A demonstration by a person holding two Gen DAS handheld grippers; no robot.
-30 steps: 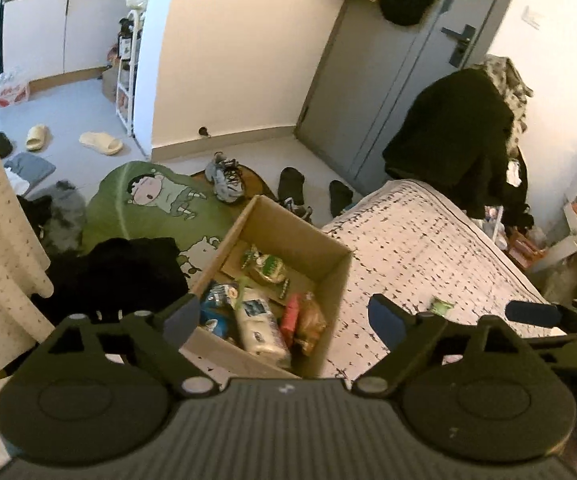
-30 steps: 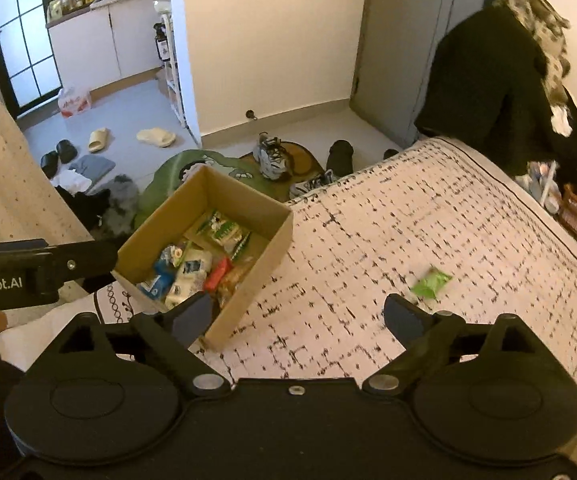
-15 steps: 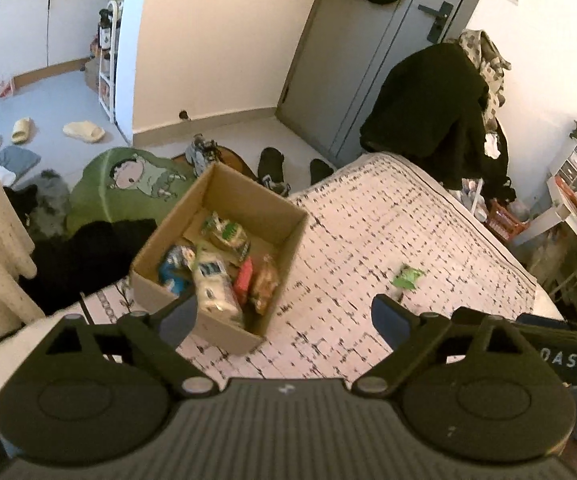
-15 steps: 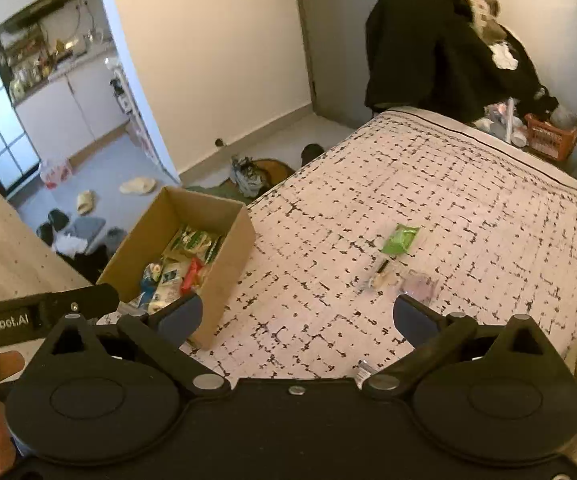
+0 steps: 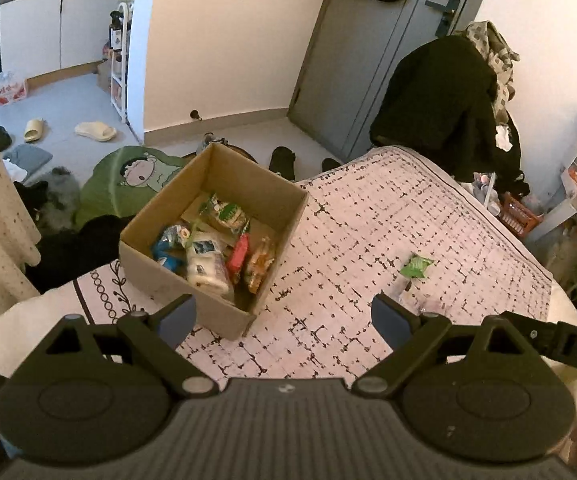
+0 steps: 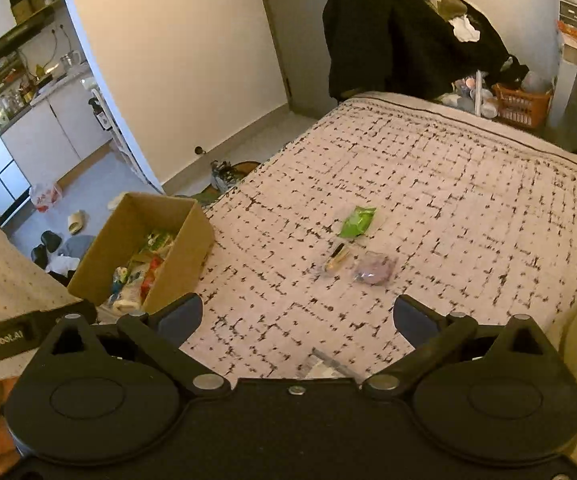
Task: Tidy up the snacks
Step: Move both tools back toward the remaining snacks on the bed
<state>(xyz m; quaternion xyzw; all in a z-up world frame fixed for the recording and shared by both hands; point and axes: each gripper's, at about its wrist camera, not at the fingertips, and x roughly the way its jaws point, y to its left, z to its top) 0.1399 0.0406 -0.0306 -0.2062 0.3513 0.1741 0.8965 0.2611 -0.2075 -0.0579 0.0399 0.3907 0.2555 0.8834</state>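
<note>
Snacks: I see a clear wrapper (image 6: 330,362) just ahead of my right gripper (image 6: 298,316), then a purple packet (image 6: 374,272), a small gold one (image 6: 338,256), and a green packet (image 6: 357,221) on the bedspread (image 6: 448,200).
Right gripper: jaws wide, empty.
Left gripper (image 5: 284,318): wide, empty.
Cardboard box (image 5: 160,276): on the bedspread's left edge, holding snacks.
Beyond: door (image 5: 368,60).

Right hand-held gripper (image 6: 295,316) — wider, nearer snack packets (image 6: 355,245).

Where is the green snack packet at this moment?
The green snack packet lies on the patterned bedspread, right of the cardboard box, just beyond two small clear-wrapped snacks.
</note>
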